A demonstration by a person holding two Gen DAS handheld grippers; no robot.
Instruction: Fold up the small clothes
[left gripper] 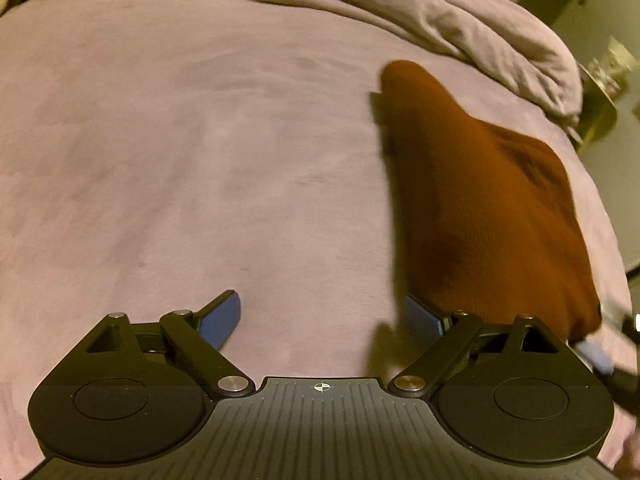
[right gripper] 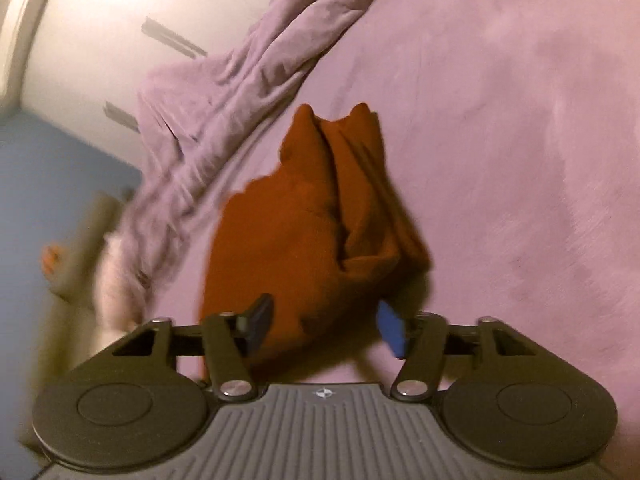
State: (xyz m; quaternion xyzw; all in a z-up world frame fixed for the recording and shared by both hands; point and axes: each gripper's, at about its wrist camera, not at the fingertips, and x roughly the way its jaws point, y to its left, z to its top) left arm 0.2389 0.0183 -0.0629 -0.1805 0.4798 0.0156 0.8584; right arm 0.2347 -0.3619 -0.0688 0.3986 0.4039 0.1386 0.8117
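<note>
On the bed (left gripper: 160,160), at 2 o'clock of the wide, empty left gripper (left gripper: 322,322): knit sock (left gripper: 480,208), soft, light, limp; right gripper (right gripper: 324,326) wide astride it, grip unclear; best pinched at the cuff

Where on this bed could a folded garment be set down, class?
Free: the flat purple bedspread left of the rust-brown garment, below the bunched blanket ridge. Crowded: the right side, where garment, ridge and bed edge meet.

Both wrist views close above bedspread (left gripper: 160,140), sharing brown garment (right gripper: 312,216)
</note>
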